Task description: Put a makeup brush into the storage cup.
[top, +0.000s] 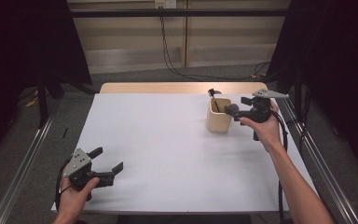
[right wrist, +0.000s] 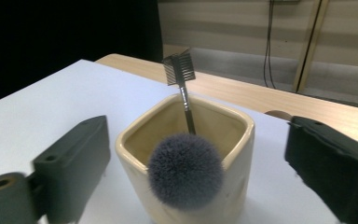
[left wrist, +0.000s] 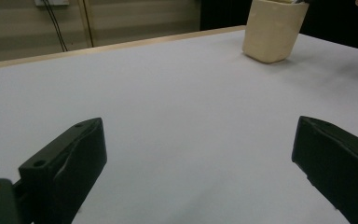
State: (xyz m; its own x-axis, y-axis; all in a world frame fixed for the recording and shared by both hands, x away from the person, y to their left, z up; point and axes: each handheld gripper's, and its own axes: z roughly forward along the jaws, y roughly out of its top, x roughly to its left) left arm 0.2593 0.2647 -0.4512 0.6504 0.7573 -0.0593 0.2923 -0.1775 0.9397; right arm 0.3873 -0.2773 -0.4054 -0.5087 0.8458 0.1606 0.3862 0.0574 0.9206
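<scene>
Two brushes at the cup, one not yet dropped in

Two tools are in a person's hands over a white worktop. From the high view, the left tool rests at the near left corner, jaws spread wide with nothing between them. The right tool hovers at the far right, just beside a cream cup. A thin comb brush stands up out of the cup.

From the left gripper view, the left tool's jaws stand far apart over bare worktop, holding nothing. The cup sits well away, near the far edge.

From the right gripper view, the right tool's jaws are spread wide on either side of the cup, touching neither it nor a fluffy grey powder brush. That brush head sits at the cup's near rim; its handle is hidden, so I cannot tell whether it rests inside. The comb brush leans against the far wall.

Judging by this, the comb brush is stowed, and the powder brush looks released at the cup. No other loose items are visible.
</scene>
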